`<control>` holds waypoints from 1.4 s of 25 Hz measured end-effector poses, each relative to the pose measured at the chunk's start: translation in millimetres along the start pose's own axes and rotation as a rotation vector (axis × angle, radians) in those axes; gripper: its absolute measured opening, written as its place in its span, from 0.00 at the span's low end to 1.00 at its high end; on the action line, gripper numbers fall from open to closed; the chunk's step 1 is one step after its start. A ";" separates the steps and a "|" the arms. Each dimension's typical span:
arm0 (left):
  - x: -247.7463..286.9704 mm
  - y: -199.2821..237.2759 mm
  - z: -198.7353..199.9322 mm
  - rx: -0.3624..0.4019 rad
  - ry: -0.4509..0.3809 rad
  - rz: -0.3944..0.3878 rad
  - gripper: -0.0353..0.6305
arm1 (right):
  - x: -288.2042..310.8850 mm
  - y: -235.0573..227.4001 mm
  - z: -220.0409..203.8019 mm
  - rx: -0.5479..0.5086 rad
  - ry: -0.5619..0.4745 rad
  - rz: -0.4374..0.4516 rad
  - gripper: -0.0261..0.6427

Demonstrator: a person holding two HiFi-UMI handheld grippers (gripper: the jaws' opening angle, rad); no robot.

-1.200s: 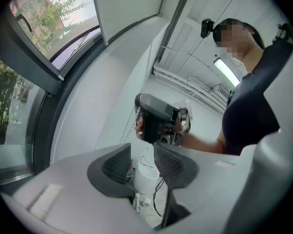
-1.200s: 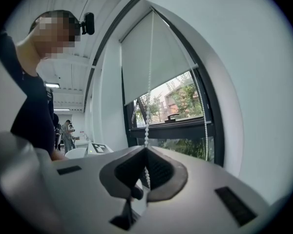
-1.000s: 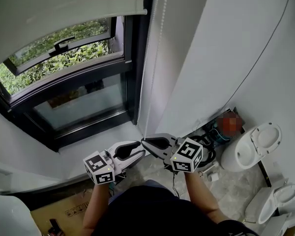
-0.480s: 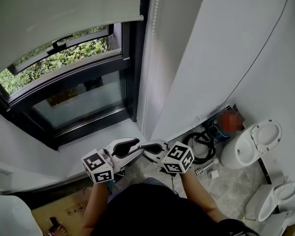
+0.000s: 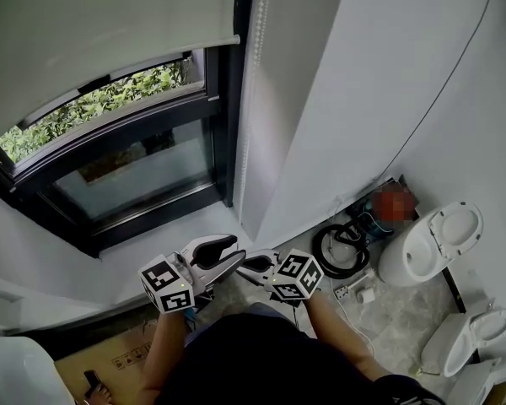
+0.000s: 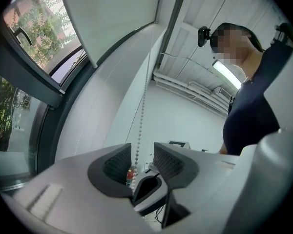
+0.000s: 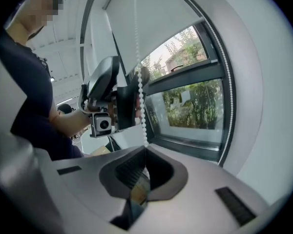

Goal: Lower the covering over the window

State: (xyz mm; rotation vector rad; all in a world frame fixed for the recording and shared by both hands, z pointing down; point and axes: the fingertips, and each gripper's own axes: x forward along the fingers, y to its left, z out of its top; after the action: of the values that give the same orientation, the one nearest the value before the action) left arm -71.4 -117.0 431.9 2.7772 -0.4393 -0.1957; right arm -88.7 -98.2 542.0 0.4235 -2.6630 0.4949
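The white roller blind [image 5: 110, 24] covers the upper part of the dark-framed window [image 5: 135, 167], and leaves show below its bottom bar. Its bead chain [image 5: 248, 142] hangs along the frame's right side. My right gripper [image 5: 246, 266] is shut on the bead chain [image 7: 139, 82], which runs into the closed tips [image 7: 145, 150]. My left gripper [image 5: 234, 256] sits just beside it, level and open. In the left gripper view the bead chain [image 6: 141, 116] passes through the gap between the left gripper [image 6: 141, 162] pads without being pressed.
A white wall panel [image 5: 337, 99] rises right of the chain. White toilets [image 5: 438, 243] and a coiled black hose [image 5: 341, 251] sit on the floor at right. A cardboard box [image 5: 110, 361] lies at lower left, below the sill [image 5: 152, 243].
My right gripper has come down with the chain in it, ending beside the left gripper. The blind's bottom edge sits lower over the window. The left gripper stayed put.
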 end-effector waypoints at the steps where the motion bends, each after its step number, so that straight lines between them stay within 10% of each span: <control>1: 0.2 1.0 -0.3 -0.001 0.001 0.004 0.25 | -0.1 -0.1 0.0 -0.002 0.002 0.001 0.06; 17: 6.1 2.2 -8.7 0.056 0.064 0.025 0.08 | 0.0 7.7 -0.8 -0.022 0.000 0.008 0.06; 35: 5.8 22.8 -84.0 -0.093 0.214 0.000 0.08 | 18.7 -3.6 -67.3 -0.005 0.158 -0.031 0.06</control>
State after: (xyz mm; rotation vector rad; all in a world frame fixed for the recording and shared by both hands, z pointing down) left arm -56.9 -114.9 517.9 2.6689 -0.3666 0.0793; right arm -81.9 -78.8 608.8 0.4055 -2.5015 0.4910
